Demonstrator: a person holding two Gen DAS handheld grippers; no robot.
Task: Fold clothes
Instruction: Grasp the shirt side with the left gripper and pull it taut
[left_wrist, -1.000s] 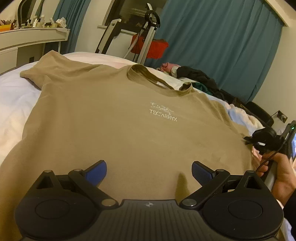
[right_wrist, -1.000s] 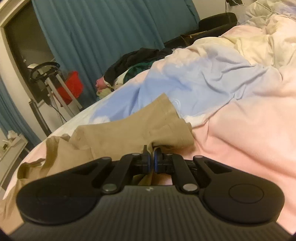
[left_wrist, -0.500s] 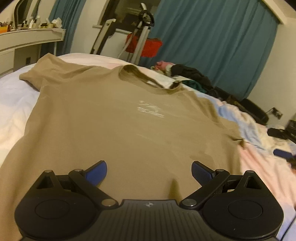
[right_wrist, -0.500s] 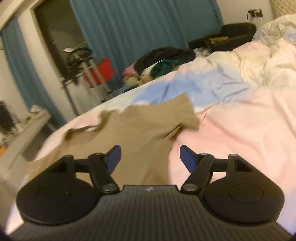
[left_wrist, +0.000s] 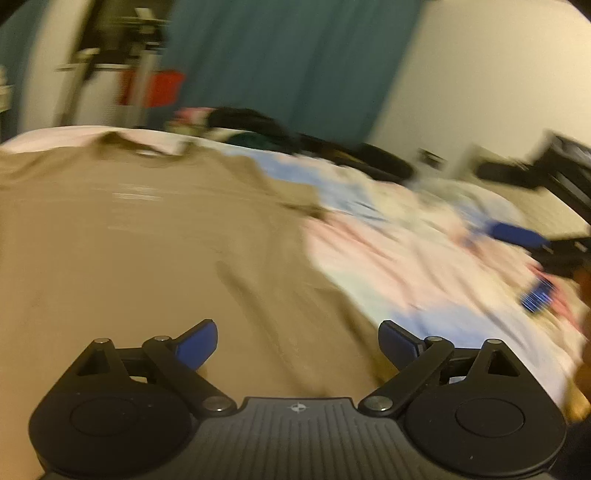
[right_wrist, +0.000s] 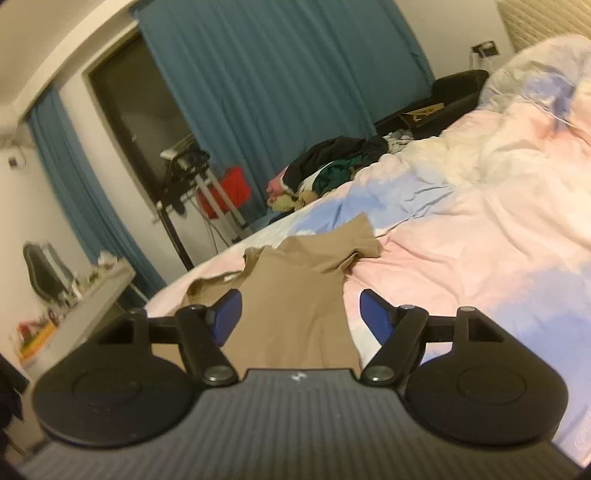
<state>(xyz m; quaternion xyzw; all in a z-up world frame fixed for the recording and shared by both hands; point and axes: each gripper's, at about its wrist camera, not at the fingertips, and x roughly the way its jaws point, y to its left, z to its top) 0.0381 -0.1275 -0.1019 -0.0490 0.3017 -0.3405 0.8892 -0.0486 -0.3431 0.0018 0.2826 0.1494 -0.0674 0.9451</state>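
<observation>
Tan t-shirt (left_wrist: 129, 251) lies spread flat on the bed (right_wrist: 480, 240), collar toward the far edge, one sleeve (right_wrist: 354, 240) rumpled on the pink-and-blue duvet. Left gripper (left_wrist: 297, 343) hangs above the shirt's lower part, jaws wide and closing slightly, nothing between them; left view is motion-blurred. Right gripper (right_wrist: 300, 314) sits above the shirt's side edge, jaws apart, empty, not touching cloth. It also shows at the right edge of the left view (left_wrist: 532, 254). Heap of dark clothes (right_wrist: 332, 162) at the bed's far side, teal curtain (right_wrist: 277, 74) behind.
</observation>
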